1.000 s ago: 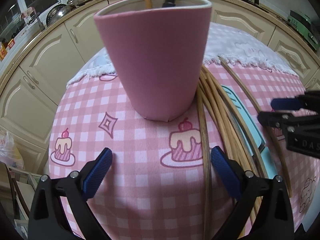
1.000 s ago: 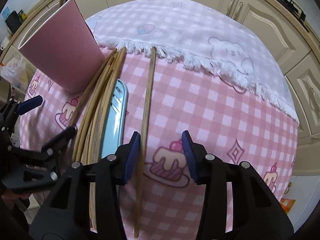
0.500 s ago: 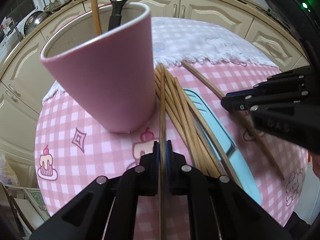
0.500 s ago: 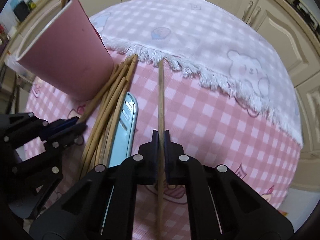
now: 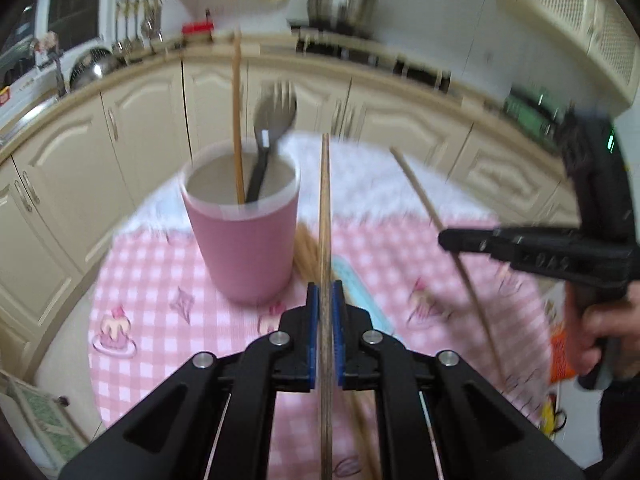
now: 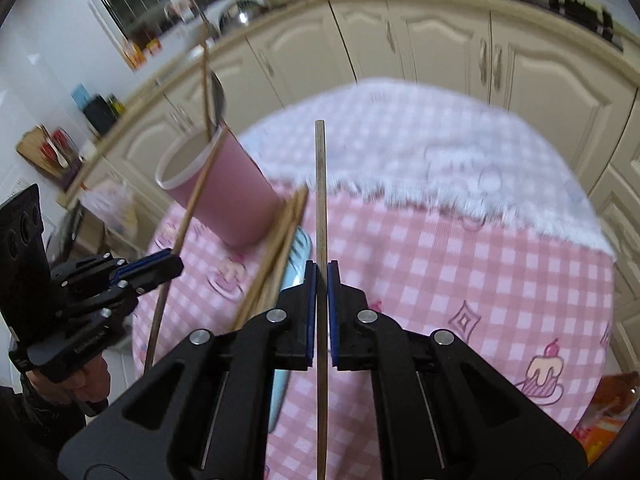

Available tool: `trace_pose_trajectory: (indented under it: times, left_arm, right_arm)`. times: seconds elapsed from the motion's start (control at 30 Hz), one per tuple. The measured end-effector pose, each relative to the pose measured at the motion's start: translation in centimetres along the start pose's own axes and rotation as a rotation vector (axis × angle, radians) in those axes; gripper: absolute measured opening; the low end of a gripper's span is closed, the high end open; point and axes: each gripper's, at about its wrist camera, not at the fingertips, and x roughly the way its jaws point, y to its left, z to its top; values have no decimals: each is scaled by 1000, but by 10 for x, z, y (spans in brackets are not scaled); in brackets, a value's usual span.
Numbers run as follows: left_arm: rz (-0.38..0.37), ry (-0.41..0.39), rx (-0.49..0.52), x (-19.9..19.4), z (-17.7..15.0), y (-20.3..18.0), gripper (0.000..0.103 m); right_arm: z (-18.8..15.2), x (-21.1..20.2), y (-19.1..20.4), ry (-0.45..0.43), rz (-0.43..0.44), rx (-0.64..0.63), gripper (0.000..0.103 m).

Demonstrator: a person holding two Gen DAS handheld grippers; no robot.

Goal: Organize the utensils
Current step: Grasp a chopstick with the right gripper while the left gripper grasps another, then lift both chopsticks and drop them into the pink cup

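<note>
Nearest in each wrist view the jaws are pinched tight on a stick. The left gripper (image 5: pixel 325 320) clamps one chopstick (image 5: pixel 325 208) a fair way down its length, its tip aimed up past the cup (image 5: pixel 244 240). The right gripper (image 6: pixel 321 304) has a second stick (image 6: pixel 320 200) the same way, clear of the table (image 6: pixel 460 272).

Below them the rest of the bundle (image 6: pixel 280 248) and a pale blue utensil (image 6: pixel 298 256) lie on the cloth just beside the cup's base. Further off, the cup already holds one chopstick (image 5: pixel 237 120) and a dark spork (image 5: pixel 268 136).

To do this well, I would take one hand at a time so the sticks do not cross. Tip each stick toward vertical over the rim, then lower it into the free side of the mouth. Let go only once the end is well inside, or the light cup may topple.
</note>
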Motion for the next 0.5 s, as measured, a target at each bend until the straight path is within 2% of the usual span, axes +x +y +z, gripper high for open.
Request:
trace_pose_trajectory:
  times: [0.1,0.17,0.33,0.5]
  left_arm:
    - [-12,-117,-32,-22,10,5,6]
    - [3,-210,-71,-37,20,11,6]
    - [44,-387,-138,-63,47,31,6]
    - [88,-504,-153,-79,78,39,6]
  right_arm:
    - [11,-15,10,-93,27,-16,6]
    - [16,-25,24,-161,40,-31,5]
    - [42,-50,52,-333,76,-69,6]
    - [72,-61,78,-464,111,-118,6]
